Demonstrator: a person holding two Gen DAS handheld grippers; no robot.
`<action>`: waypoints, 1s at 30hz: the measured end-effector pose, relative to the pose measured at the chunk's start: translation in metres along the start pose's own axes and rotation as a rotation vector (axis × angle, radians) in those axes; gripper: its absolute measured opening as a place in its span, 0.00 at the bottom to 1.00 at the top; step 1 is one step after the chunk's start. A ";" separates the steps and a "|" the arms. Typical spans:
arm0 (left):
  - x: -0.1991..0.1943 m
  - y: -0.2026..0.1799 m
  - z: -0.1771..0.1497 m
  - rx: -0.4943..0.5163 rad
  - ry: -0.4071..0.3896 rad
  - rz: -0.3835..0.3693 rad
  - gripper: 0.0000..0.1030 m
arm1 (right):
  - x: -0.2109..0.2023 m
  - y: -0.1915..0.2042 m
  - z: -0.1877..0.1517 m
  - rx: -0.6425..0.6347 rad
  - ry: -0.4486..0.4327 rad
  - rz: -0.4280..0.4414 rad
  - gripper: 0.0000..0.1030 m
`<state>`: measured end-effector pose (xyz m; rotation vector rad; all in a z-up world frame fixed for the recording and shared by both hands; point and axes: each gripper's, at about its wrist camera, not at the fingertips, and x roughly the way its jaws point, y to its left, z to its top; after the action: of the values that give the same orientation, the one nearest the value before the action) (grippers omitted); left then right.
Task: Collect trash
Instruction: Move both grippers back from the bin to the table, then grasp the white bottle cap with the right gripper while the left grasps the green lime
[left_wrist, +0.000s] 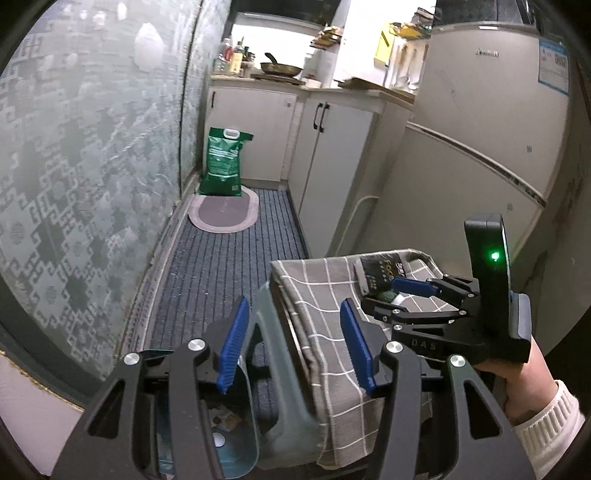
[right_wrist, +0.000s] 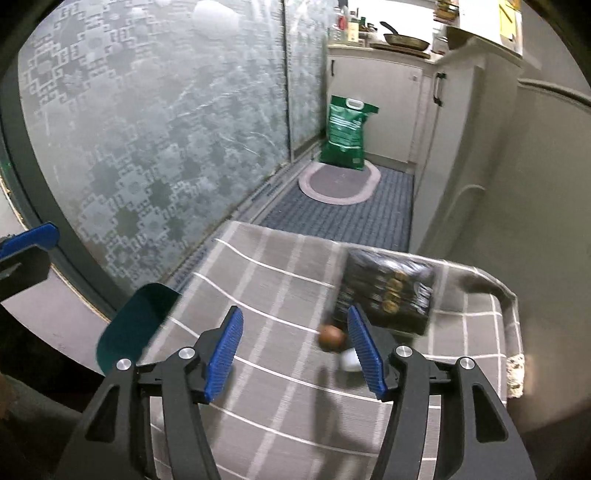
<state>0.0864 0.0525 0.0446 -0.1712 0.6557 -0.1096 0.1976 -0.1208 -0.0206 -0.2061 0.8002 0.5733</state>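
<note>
Both hand-held grippers are released, holding nothing. Seen from its own camera, the left hand-held gripper has its blue pads spread wide, hanging over the edge of the worktop and the open bin below. The right hand-held gripper is also spread, poised low over the worktop beside the trash.

Largest in view is the frosted patterned glass door along the left, with a pale fridge opposite it. A striped dark floor mat runs between them to a green sack standing upright at the far end, on a small oval rug.

The worktop is draped in a grey checked cloth. Next to it, lower down, stands a teal trash bin with scraps inside and its lid raised.

On the cloth lies a black printed package, blurred. Just in front of it, between the right gripper's fingers and close to the right pad, sit a small brown round object and a small white item; whether the two touch cannot be told.
</note>
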 end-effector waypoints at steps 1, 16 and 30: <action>0.002 -0.002 -0.001 0.003 0.004 -0.002 0.53 | 0.002 -0.005 -0.003 0.004 0.008 -0.010 0.58; 0.036 -0.024 -0.004 0.016 0.063 -0.025 0.54 | 0.014 -0.027 -0.025 -0.018 0.061 -0.015 0.50; 0.066 -0.046 -0.013 0.054 0.123 -0.029 0.56 | 0.006 -0.030 -0.028 -0.025 0.061 0.013 0.30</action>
<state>0.1277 -0.0042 0.0037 -0.1228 0.7720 -0.1663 0.2008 -0.1541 -0.0453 -0.2422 0.8540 0.5916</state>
